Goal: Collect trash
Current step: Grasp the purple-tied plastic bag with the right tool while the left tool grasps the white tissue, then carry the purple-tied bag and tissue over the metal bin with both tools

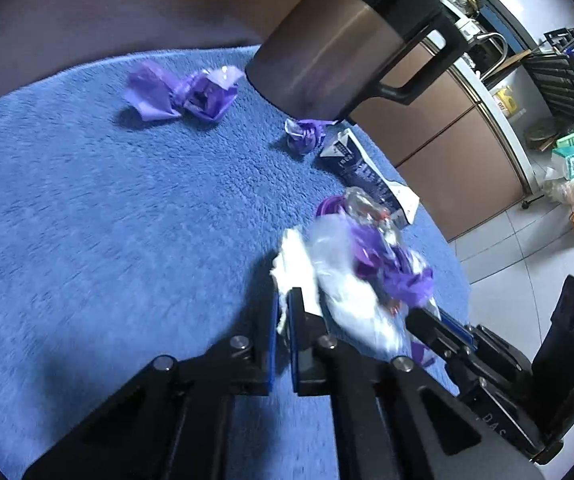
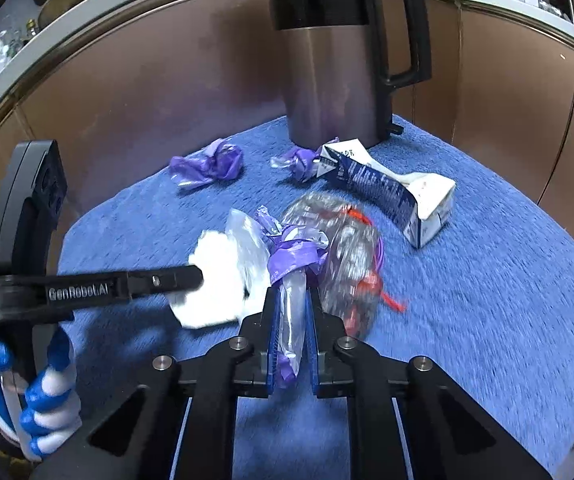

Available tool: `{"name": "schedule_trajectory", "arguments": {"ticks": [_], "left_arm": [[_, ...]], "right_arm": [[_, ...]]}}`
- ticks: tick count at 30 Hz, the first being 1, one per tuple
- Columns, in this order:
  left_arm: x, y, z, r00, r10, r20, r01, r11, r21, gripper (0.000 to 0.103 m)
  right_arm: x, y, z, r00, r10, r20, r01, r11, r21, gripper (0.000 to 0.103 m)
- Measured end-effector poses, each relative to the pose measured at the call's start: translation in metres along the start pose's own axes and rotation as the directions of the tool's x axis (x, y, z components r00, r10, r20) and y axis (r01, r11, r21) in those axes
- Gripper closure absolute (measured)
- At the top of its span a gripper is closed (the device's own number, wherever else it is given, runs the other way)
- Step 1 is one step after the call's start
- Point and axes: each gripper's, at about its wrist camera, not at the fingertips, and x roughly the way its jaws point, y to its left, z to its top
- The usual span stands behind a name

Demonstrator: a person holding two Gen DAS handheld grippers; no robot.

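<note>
Left claw [image 1: 283, 320] clamped on white tissue [image 1: 291, 264]; right claw [image 2: 291, 320] pinched on clear bag [image 2: 291, 312] neck, trash bundle low over blue worktop [image 2: 487, 300]. Judged featherlight, limp, slippery; best gripped at gathered neck. Crushed carton [image 2: 391, 192] stiffer.

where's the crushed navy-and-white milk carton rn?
The crushed navy-and-white milk carton lies on the blue fleece cloth, right of centre in the right wrist view, just in front of the steel kettle and beside a small crumpled purple wrapper.
</note>
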Motion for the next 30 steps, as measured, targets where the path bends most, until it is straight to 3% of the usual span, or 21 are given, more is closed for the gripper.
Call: {"name": "schedule_trajectory", "arguments": {"ticks": [12,22,30], "left_arm": [[-0.103,-0.003,-0.051,0.995,0.013,0.097,-0.015,1.0,0.024,0.099],[-0.187,-0.046,-0.102,0.977,0.011,0.213,-0.041,0.99,0.137,0.099],[-0.225,-0.088,-0.144,0.96,0.006,0.279,-0.075,0.968,0.238,0.099]], "right_arm": [[-0.113,0.014,-0.066,0.997,-0.037,0.073,0.032,0.997,0.071,0.091],[-0.214,0.024,-0.11,0.98,-0.087,0.178,0.071,0.993,0.095,0.091],[-0.287,0.018,-0.147,0.954,-0.141,0.265,0.108,0.985,0.134,0.091]]}}
